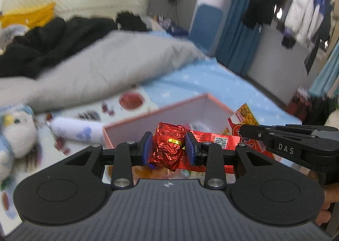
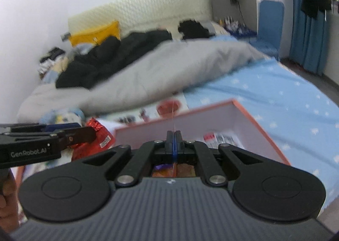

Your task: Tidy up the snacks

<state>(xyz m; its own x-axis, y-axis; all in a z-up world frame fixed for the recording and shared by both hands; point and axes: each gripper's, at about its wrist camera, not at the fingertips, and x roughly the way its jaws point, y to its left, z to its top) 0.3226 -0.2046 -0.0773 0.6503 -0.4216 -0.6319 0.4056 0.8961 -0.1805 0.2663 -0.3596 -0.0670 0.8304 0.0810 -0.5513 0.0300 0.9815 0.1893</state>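
My left gripper (image 1: 169, 148) is shut on a crinkled red foil snack (image 1: 167, 135), held over the near wall of a pink box (image 1: 173, 106) with a white inside. In the right wrist view the same gripper (image 2: 92, 133) shows at the left with the foil snack (image 2: 99, 135). My right gripper (image 2: 174, 136) is shut on a flat red-and-yellow packet (image 1: 220, 141), seen edge-on as a thin line in its own view. In the left wrist view it (image 1: 243, 129) enters from the right, over the box. Another packet (image 2: 220, 138) lies inside the box (image 2: 254, 122).
The box sits on a bed with a blue star-patterned sheet (image 2: 275, 92). A grey duvet (image 1: 106, 67) and black clothes (image 1: 42, 46) lie behind it. A plush toy (image 1: 17, 137) and a white roll (image 1: 78, 130) lie at the left. Clothes (image 1: 300, 12) hang at the right.
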